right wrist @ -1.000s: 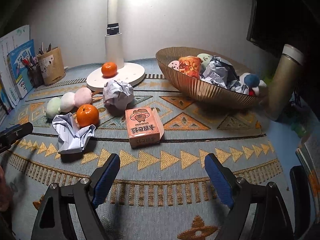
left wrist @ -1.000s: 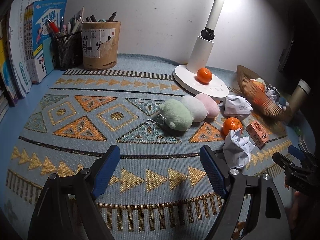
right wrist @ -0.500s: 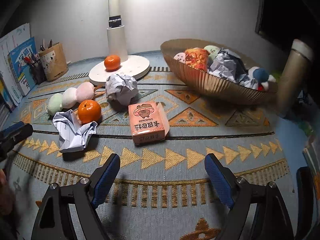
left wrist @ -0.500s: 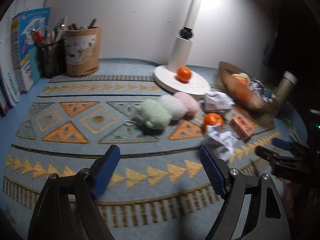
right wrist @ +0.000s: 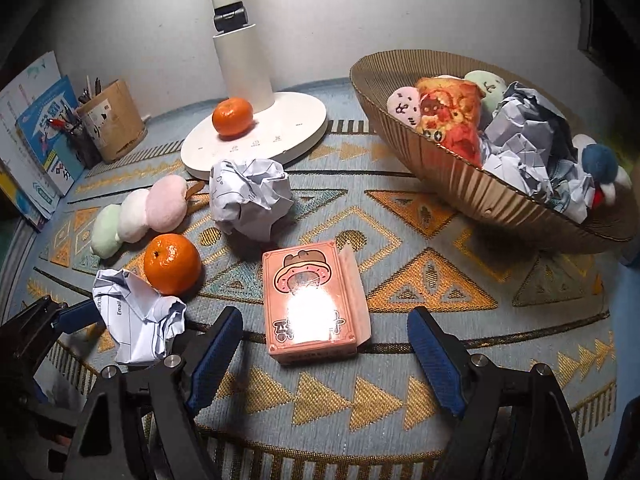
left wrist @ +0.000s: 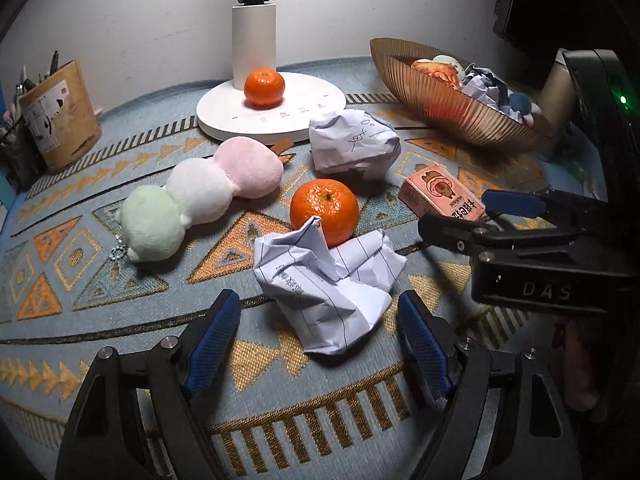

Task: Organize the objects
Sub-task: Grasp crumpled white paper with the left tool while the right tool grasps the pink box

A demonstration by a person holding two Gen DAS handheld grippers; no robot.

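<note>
A crumpled sheet of lined paper [left wrist: 332, 280] lies on the patterned mat between the fingers of my left gripper [left wrist: 320, 332]. Its jaws are closing, and the pads stand clear of the paper. A tangerine [left wrist: 324, 212] touches the paper's far side. My right gripper [right wrist: 324, 346] hangs over a pink carton [right wrist: 312, 300] that lies just ahead of its fingertips; its jaws are closing too, with nothing pressed. A second paper ball [right wrist: 250, 196] and a three-ball plush [right wrist: 140, 212] lie further back. The wicker basket [right wrist: 460, 184] at the right holds plush toys and crumpled paper.
A white lamp base [left wrist: 312, 108] at the back carries another tangerine [left wrist: 264, 88]. A cardboard pen holder [left wrist: 60, 116] and books [right wrist: 44, 140] stand at the back left. A metal flask [left wrist: 554, 84] stands behind the basket. The two grippers are close side by side.
My left gripper swung right and came up to the lined paper, which now lies between its fingers. The right gripper moved closer to the pink carton. Both pairs of jaws narrowed a little.
</note>
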